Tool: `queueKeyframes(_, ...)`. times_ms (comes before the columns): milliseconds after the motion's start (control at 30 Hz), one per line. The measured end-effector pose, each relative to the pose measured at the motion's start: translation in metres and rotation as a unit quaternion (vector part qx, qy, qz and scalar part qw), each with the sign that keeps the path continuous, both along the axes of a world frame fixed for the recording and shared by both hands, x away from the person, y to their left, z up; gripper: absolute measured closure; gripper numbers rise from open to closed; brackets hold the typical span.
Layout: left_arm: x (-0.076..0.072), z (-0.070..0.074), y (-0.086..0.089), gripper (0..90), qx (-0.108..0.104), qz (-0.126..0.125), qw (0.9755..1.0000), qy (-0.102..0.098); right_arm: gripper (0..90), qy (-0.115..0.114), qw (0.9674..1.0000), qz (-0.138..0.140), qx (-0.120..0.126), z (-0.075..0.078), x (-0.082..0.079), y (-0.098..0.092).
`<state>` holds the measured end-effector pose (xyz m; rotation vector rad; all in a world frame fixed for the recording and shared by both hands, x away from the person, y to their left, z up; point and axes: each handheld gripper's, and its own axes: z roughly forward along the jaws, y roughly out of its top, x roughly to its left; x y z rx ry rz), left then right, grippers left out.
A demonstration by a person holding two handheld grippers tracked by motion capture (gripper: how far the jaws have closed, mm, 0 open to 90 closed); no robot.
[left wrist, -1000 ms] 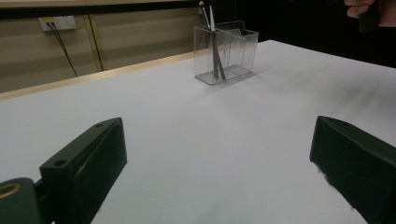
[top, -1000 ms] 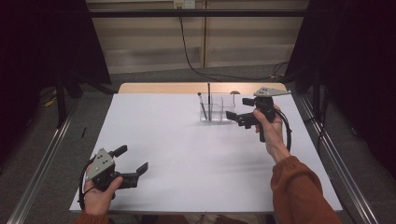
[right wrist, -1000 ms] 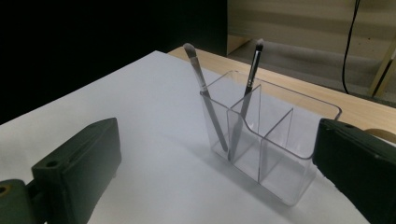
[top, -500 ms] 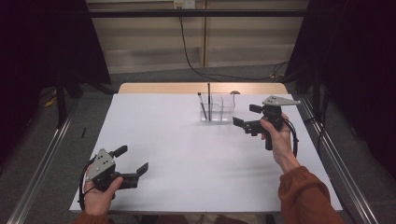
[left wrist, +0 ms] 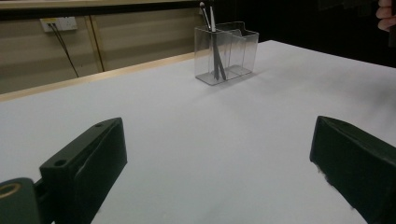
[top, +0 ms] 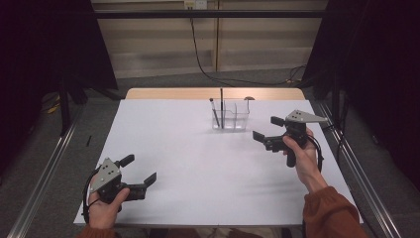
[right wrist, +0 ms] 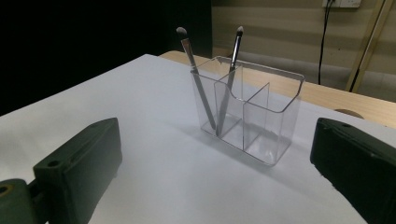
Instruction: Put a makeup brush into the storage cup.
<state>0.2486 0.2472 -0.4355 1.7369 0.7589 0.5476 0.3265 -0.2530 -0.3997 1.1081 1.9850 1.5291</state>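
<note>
From the high view, the clear holder [top: 231,114] stands at upper centre of the white surface [top: 198,163], two brushes [top: 215,113] upright in it. The right tongs [top: 264,133] hover just right of it, spread and empty; the left tongs [top: 137,170] sit at lower left, also spread.

In the left gripper view, the holder [left wrist: 231,53] is far off at the top — jaws wide apart.

In the right gripper view, the holder [right wrist: 252,116] fills the centre, both brushes [right wrist: 196,74] in its left compartment — jaws released.
</note>
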Motion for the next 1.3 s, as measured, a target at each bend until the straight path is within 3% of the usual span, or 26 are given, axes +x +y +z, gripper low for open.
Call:
queueKeyframes(400,0.0,0.0,0.001,3.5,-0.001,0.0,1.0,0.001,2.1,-0.005,0.9998,-0.008,-0.016,-0.008,-0.025,-0.011)
queueKeyframes(967,0.0,0.0,0.001,3.4,-0.003,-0.002,1.0,0.001,2.5,-0.017,0.9996,-0.024,-0.001,-0.016,-0.061,-0.029)
queueKeyframes(1300,-0.001,0.001,0.0,3.4,-0.006,-0.001,1.0,0.0,2.5,-0.027,0.9984,-0.049,0.005,-0.024,-0.086,-0.045)
